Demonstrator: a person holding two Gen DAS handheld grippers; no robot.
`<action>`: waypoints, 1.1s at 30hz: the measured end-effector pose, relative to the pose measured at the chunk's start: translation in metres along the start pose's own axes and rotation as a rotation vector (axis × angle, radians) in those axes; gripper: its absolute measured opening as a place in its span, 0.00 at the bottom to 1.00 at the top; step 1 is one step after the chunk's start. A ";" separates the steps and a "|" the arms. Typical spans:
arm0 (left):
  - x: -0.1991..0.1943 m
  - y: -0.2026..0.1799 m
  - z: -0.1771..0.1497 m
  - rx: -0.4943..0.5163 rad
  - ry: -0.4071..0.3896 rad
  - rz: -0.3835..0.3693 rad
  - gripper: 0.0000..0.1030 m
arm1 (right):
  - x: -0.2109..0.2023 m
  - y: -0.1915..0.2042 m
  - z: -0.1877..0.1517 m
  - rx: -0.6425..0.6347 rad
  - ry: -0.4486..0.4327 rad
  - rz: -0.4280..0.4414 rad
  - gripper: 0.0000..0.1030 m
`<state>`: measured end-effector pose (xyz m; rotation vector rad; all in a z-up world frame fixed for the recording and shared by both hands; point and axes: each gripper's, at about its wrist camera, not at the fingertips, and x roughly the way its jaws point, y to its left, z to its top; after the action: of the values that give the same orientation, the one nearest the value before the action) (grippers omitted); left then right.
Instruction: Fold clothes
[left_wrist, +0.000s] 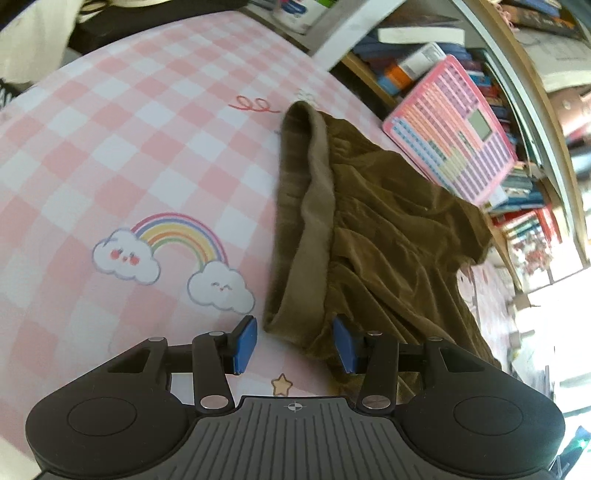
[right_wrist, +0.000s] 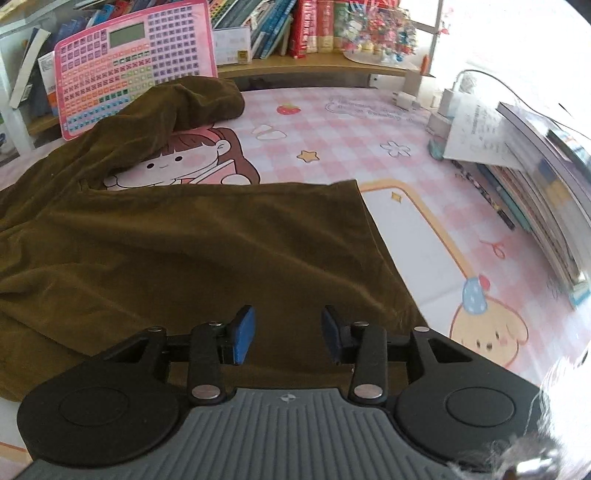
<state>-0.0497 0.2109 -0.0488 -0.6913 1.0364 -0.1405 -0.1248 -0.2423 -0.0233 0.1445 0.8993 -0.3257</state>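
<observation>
Both claws sit parted and empty: we hold the left claw (left_wrist: 293, 341) at the waistband of the brown trousers (left_wrist: 373, 229), the right claw (right_wrist: 288, 334) over one leg. Trousers lie crumpled across the bench (left_wrist: 122, 147); closing on one layer risks a skewed fold.

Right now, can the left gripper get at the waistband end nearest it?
Probably yes. The left gripper is open, and the near end of the waistband of the brown shorts lies between its fingers on the pink mat. Nothing covers it.
</observation>
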 end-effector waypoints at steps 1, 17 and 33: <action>-0.001 0.000 -0.004 -0.033 -0.007 -0.003 0.44 | 0.002 -0.002 0.002 -0.010 0.001 0.009 0.40; 0.014 -0.009 -0.039 -0.502 -0.192 -0.034 0.40 | 0.030 -0.018 0.011 -0.200 0.046 0.256 0.68; 0.028 -0.028 -0.043 -0.600 -0.228 0.027 0.18 | 0.038 -0.025 0.010 -0.314 0.015 0.266 0.81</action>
<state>-0.0645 0.1571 -0.0670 -1.2048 0.8661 0.2809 -0.1040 -0.2771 -0.0467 -0.0241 0.9222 0.0654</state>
